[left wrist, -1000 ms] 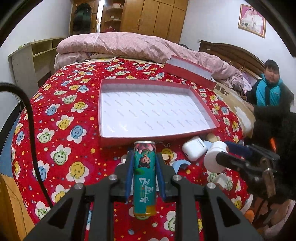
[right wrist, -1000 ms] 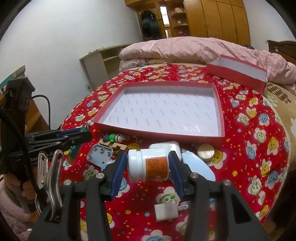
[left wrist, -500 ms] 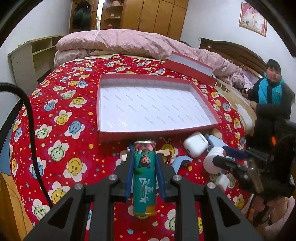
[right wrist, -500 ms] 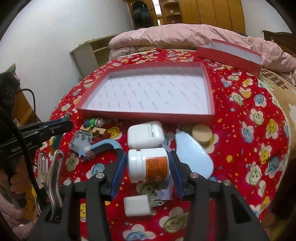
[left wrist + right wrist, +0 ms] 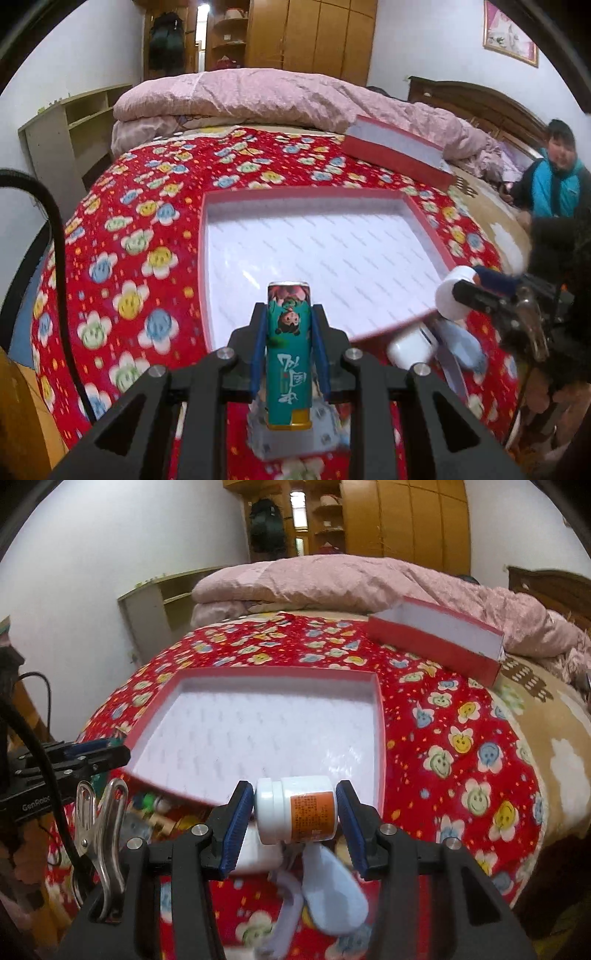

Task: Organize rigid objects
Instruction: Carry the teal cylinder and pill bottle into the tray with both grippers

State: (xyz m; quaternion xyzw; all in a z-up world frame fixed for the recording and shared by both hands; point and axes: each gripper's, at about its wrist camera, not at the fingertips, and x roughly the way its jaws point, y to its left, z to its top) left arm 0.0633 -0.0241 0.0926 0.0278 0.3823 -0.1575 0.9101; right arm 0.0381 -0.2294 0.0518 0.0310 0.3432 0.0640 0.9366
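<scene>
My left gripper [image 5: 289,354] is shut on a teal lighter [image 5: 289,354] with a cartoon print, held upright over the near edge of the red box lid [image 5: 204,266] with a white inside. My right gripper [image 5: 295,814] is shut on a white jar [image 5: 297,814] with an orange label, held sideways above the lid's [image 5: 381,738] near right corner. The right gripper and jar [image 5: 452,297] also show in the left wrist view. The left gripper [image 5: 103,755] shows at the left of the right wrist view.
Below the grippers on the red flowered bedspread [image 5: 110,266] lie a white earbud case [image 5: 412,347], a pale blue flat piece [image 5: 332,897] and small toys [image 5: 147,805]. A second red box [image 5: 436,646] lies at the back right. A person [image 5: 557,177] sits at the right.
Both grippers have risen and moved forward with their loads, from over the loose items to over the lid's near edge.
</scene>
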